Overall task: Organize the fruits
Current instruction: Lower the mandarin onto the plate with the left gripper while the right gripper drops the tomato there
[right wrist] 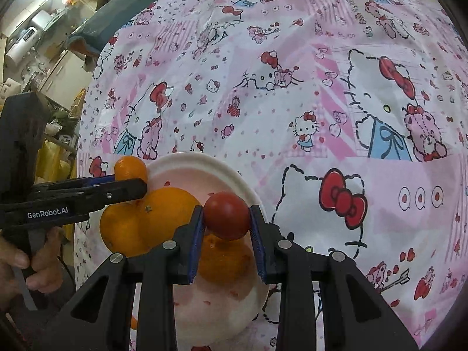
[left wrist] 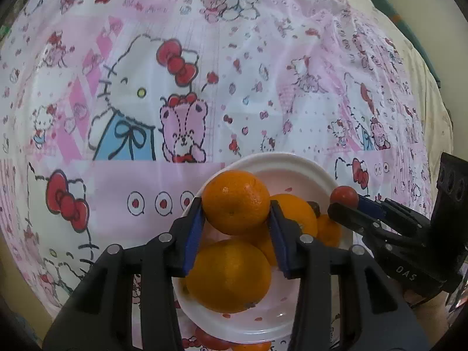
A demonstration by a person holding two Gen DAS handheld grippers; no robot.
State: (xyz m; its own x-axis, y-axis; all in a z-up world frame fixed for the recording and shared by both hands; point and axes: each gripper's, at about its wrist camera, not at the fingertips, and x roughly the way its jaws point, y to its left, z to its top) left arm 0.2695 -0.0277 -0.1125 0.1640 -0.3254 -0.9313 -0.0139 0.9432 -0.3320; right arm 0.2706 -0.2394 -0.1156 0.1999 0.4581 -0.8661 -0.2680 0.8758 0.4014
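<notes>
Pink cartoon-print tablecloth [left wrist: 263,102] carries a white bowl [left wrist: 292,163] of oranges [left wrist: 228,275]. Above the bowl, the left gripper [left wrist: 235,228] is clamped on an orange [left wrist: 235,201]; the right gripper [right wrist: 225,234], just over the bowl's rim, pinches a red tomato [right wrist: 226,216]

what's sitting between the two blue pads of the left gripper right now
An orange, pinched between the blue pads of the left gripper above the white bowl; the left wrist view shows it.

Orange fruit [left wrist: 235,201], red fruit [right wrist: 226,216], white bowl [left wrist: 292,161], pink-and-white cartoon-cat print tablecloth [left wrist: 234,73].
</notes>
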